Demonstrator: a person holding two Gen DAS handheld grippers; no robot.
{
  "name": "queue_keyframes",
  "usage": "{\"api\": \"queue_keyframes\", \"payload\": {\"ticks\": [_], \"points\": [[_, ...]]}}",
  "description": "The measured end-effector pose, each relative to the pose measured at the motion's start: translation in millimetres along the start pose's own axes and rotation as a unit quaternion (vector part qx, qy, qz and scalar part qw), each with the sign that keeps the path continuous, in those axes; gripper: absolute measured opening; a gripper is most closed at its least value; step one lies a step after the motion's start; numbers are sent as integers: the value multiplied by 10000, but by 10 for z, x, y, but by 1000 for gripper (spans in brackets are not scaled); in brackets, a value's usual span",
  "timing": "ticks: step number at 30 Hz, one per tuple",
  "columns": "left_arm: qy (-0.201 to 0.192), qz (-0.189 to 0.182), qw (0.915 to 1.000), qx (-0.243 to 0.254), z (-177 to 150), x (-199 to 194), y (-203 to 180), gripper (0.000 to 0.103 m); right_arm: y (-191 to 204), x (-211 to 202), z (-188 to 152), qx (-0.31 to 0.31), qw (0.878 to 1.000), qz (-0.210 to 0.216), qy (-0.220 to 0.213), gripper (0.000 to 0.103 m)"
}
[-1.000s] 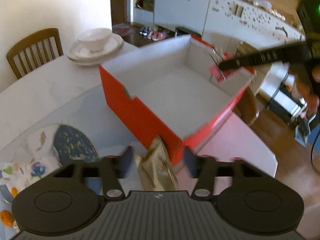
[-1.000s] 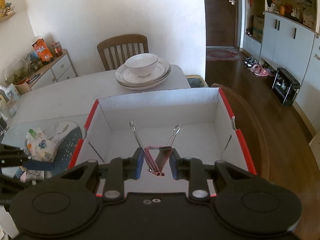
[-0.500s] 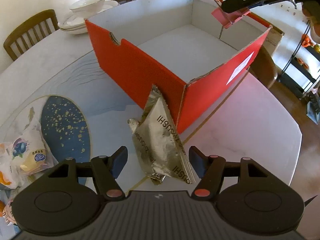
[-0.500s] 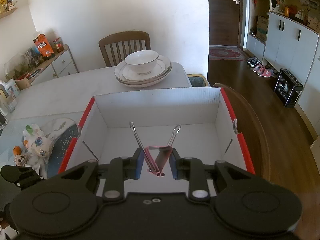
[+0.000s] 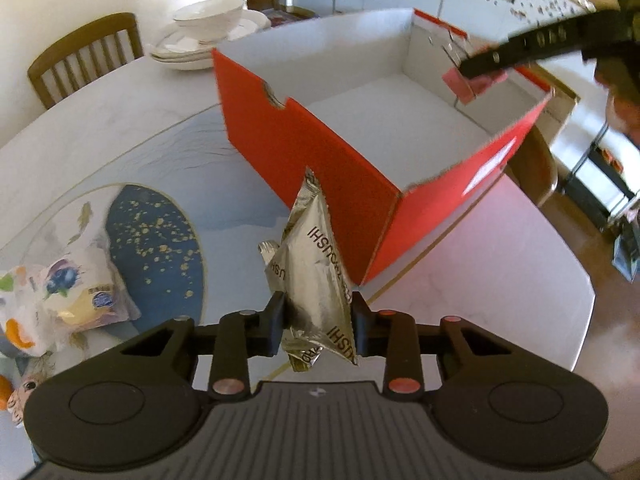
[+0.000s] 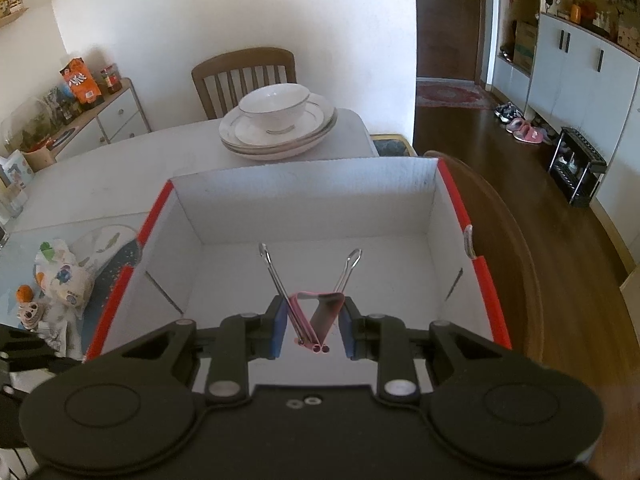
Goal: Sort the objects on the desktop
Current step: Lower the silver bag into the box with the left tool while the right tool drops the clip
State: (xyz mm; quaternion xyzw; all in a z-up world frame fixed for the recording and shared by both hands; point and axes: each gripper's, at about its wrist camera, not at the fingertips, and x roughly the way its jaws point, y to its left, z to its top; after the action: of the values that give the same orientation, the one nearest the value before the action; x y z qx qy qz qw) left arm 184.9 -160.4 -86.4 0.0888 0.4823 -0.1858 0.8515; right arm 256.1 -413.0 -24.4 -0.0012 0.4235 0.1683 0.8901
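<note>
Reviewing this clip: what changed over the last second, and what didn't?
The left tool closed on the silver foil packet, which half a second ago lay between its open fingers by the red box. The right tool kept gripping the pink binder clip over the box interior.

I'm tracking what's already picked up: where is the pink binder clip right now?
The pink binder clip is clamped in the right gripper, held above the open red box, over its near end; the left wrist view shows it near the box's far right wall.
</note>
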Motion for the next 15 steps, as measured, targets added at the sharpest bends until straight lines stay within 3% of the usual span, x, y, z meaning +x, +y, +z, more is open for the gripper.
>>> {"api": "queue_keyframes", "payload": {"ticks": [8, 15], "points": [[-448, -138, 9979, -442, 221, -461, 175, 31, -78, 40, 29, -2, 10000, -6, 28, 27], [-936, -414, 9944, -277, 652, -786, 150, 31, -147, 68, 37, 21, 10000, -6, 44, 27]]}}
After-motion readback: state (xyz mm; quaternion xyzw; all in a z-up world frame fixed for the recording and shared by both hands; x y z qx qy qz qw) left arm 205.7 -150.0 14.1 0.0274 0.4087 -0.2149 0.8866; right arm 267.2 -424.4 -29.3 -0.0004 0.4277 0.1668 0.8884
